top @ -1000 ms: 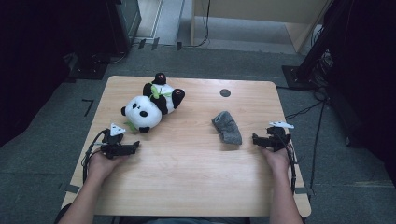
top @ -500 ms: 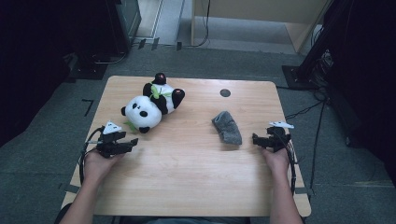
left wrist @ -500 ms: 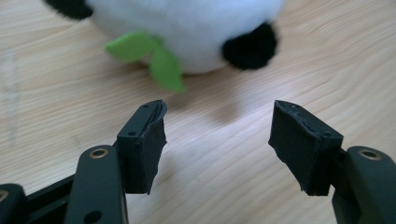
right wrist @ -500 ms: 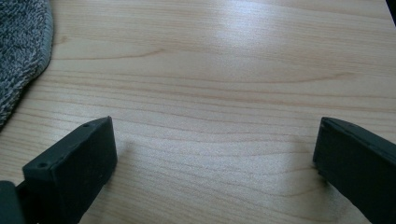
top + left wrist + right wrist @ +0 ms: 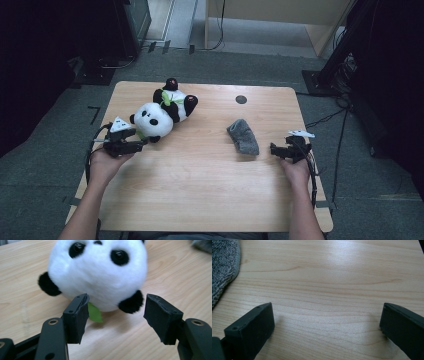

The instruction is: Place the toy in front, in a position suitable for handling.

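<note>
No readable writing

No text, label, brand, number or sign can be read on anything in any of the views.

A black-and-white plush panda [image 5: 162, 112] with a green leaf lies on the pale wood-grain table [image 5: 200, 175] beside a grey sock [image 5: 243, 136].

My left gripper [image 5: 142, 144] level, jaws part-closed, nothing clamped; my right gripper [image 5: 272, 148] low, jaws wide apart.
</note>
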The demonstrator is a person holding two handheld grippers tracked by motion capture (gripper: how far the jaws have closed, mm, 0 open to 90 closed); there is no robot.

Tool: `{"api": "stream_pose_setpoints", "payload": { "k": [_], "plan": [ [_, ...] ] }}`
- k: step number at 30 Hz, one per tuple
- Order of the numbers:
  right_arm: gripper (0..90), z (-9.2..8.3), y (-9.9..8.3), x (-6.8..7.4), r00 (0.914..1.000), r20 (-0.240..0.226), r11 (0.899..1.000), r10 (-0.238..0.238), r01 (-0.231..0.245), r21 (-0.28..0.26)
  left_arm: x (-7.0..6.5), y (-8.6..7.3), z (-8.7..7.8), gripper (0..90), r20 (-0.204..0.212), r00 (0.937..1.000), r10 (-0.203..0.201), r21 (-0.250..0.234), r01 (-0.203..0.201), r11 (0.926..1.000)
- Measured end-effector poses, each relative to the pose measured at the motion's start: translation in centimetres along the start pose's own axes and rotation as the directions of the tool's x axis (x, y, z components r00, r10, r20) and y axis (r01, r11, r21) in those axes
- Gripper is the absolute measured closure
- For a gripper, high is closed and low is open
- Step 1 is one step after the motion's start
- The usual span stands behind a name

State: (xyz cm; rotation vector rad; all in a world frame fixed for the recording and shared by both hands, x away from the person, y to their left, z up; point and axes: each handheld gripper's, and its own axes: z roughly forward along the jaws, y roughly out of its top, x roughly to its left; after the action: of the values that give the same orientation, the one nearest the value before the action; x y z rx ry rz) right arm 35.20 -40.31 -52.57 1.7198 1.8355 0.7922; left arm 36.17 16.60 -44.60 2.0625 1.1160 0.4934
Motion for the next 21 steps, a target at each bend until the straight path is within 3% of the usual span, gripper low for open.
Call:
{"api": "stream_pose_setpoints", "payload": {
  "k": [4,7,10,11,18,21],
  "plan": [
    [0.0,0.0,0.0,0.0,1.0000,0.000,1.000,0.000,0.000,0.000,0.6,1.6,0.0,35.5,0.033,0.9988,-0.036,-0.014,0.036,0.9993],
    [0.0,0.0,0.0,0.0,1.0000,0.000,1.000,0.000,0.000,0.000,0.2,3.6,0.3,34.1,0.026,0.9997,-0.002,-0.005,0.002,1.0000],
    [0.0,0.0,0.0,0.0,1.0000,0.000,1.000,0.000,0.000,-0.001,0.0,4.5,0.5,33.8,0.025,0.9997,0.009,-0.012,-0.008,0.9999],
    [0.0,0.0,0.0,0.0,1.0000,0.000,1.000,0.000,0.000,0.000,-0.1,5.4,0.8,33.6,0.030,0.9995,0.010,-0.019,-0.010,0.9998],
    [0.0,0.0,0.0,0.0,1.0000,0.000,1.000,0.000,0.000,0.000,-0.2,7.4,2.0,32.0,0.028,0.9995,0.016,-0.022,-0.015,0.9996],
    [0.0,0.0,0.0,0.0,1.0000,0.000,1.000,0.000,0.000,0.000,-0.4,8.4,2.7,31.7,0.049,0.9988,-0.003,-0.031,0.005,0.9995]
  ]
}}
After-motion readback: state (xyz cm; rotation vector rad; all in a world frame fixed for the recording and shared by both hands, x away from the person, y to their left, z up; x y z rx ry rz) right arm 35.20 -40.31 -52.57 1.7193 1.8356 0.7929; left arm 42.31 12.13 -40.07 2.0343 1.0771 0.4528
